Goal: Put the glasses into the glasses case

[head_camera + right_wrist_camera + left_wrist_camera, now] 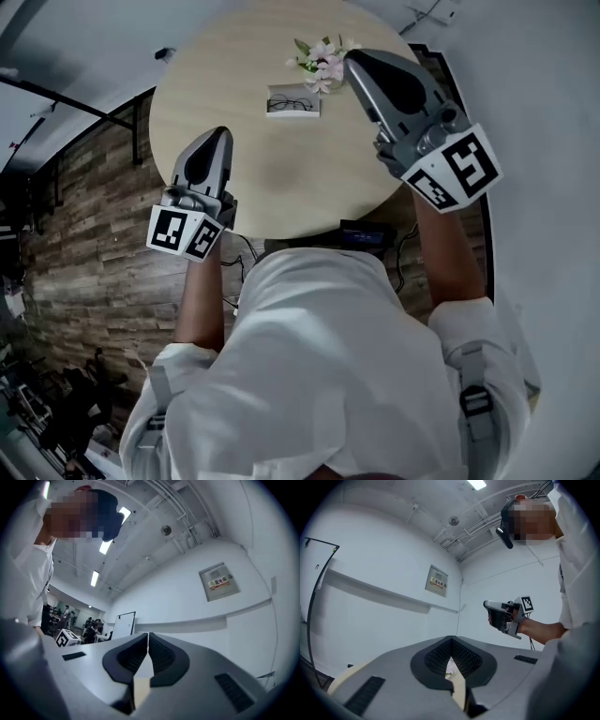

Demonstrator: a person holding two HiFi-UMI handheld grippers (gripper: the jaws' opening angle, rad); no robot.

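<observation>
Pale wood fills the middle of the head view: a round counter, the person in a white shirt standing at its near edge with both arms out over it. Right gripper is carried high and far forward, its nose over the back of the counter beside the flowers, probably to reach down from above once work begins. Left gripper sits lower and closer in, over bare wood at the near left, well apart from everything, which looks like a waiting position. Neither tool carries anything. In the left gripper view the fingers meet at the tip with only a sliver of counter showing behind them, and in the right gripper view the fingers are pressed together along their whole seam, pointing at wall and ceiling. Both would have to spread before any pick. Farther back, just left of the right gripper, lies a white rectangle that I take to be the glasses case; it is too small to say whether it is open. Dark-framed glasses rest on top of it, flat, lenses toward the left end, so they are on the case and not yet put away. A small spray of pink flowers sits just behind, close enough to be clipped on a careless descent.
</observation>
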